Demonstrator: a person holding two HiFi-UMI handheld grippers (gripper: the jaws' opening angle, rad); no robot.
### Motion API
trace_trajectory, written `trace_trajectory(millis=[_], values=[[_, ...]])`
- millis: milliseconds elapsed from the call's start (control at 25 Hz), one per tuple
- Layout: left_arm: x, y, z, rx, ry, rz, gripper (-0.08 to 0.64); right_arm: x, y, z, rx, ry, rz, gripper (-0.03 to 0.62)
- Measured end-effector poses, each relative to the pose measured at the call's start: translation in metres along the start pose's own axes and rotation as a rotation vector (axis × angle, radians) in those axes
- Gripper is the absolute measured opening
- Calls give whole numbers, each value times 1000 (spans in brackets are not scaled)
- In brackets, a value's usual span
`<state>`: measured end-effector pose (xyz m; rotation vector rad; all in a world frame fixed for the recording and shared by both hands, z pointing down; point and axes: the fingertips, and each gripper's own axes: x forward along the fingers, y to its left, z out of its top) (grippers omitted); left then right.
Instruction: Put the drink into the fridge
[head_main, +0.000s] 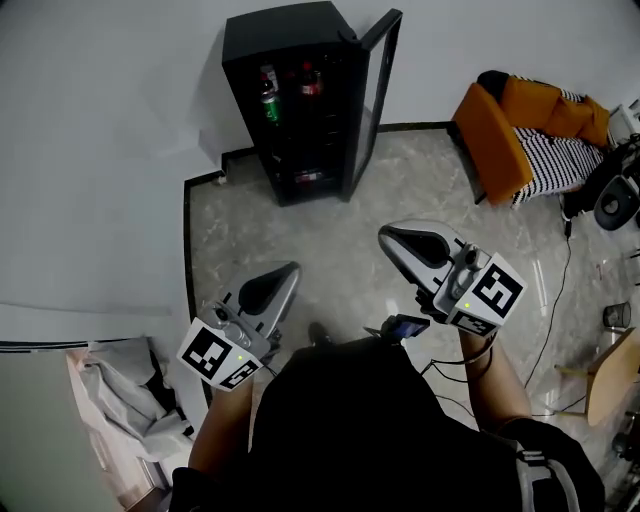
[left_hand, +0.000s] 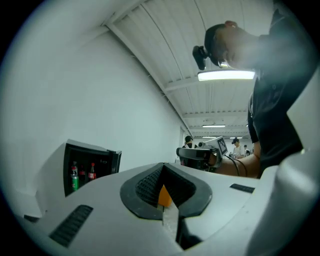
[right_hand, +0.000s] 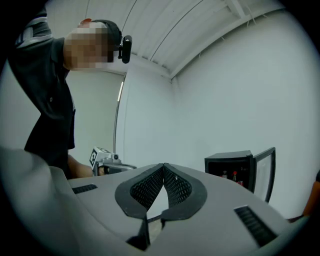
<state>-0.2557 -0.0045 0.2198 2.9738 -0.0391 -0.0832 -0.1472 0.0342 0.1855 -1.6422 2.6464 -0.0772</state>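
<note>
A black mini fridge (head_main: 285, 35) stands against the white wall with its glass door (head_main: 381, 90) swung open to the right. Inside it are a green bottle (head_main: 268, 102) and a red-labelled bottle (head_main: 309, 80); the fridge (left_hand: 87, 167) and the bottles also show in the left gripper view. My left gripper (head_main: 288, 272) and right gripper (head_main: 386, 236) hover over the marble floor, well short of the fridge. Both are shut, tips touching, and hold no drink. In the left gripper view a small orange patch shows below the closed tips (left_hand: 162, 166). The right gripper's closed tips (right_hand: 164, 165) are level, with the fridge (right_hand: 235, 167) off to their right.
An orange armchair (head_main: 500, 125) with a striped cushion stands at the back right. A cable (head_main: 556, 300) runs across the floor on the right, near a wooden stool (head_main: 610, 375). Crumpled white sheets (head_main: 130, 390) lie at the lower left. Several people (left_hand: 235, 147) stand far off.
</note>
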Motion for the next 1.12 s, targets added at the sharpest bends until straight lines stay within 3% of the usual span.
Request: trace_trajectory(millis=[120,240,440,640,880,1120], values=[[5,-20,-15,-65,54,-4,11,-17,21,-5,-7,10,40,23],[28,-57,-25,-84,72,-65,11,-47,37,-8,3,1,75,23],[44,-118,-10,-29,-57,-136,11,-115,43,-25,50,5,72,23],[54,-133,-22,-62,-43,-126,11,-140,39,-26,58,-13,48,22],[60,-157,-18,47,-61,-123,11,-157,41,-30,59,-8,43,23],[64,-172,-25,20,-32,-155,11,-148,65,-30,49,-42,168,23]])
